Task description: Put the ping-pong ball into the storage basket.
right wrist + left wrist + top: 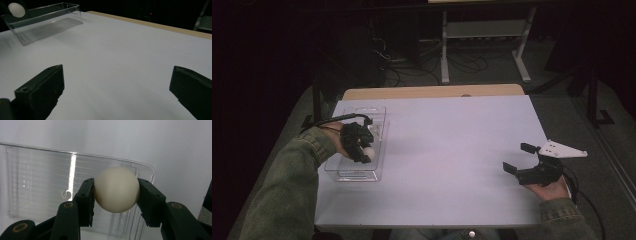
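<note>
A cream-white ball (pixel 116 189) is clamped between the two black jaws of my left gripper (pixel 365 152), which hangs over the near end of a clear plastic bin (pixel 343 172) at the table's left. The same ball (pixel 369 150) shows small in the high view, and the ball (pixel 16 9) appears above the bin (pixel 47 23) in the right gripper view. The bin's ribbed floor (pixel 40 185) lies below the ball and looks bare. My right gripper (pixel 523 159) rests near the table's right front, jaws spread wide with nothing between them.
The white table (pixel 447 150) has a wooden strip along its far edge (pixel 432 91). Beyond it stand a metal frame's legs (pixel 444 50) and loose cables (pixel 412 67) on a dark floor. A green sleeve (pixel 287 195) reaches in at the lower left.
</note>
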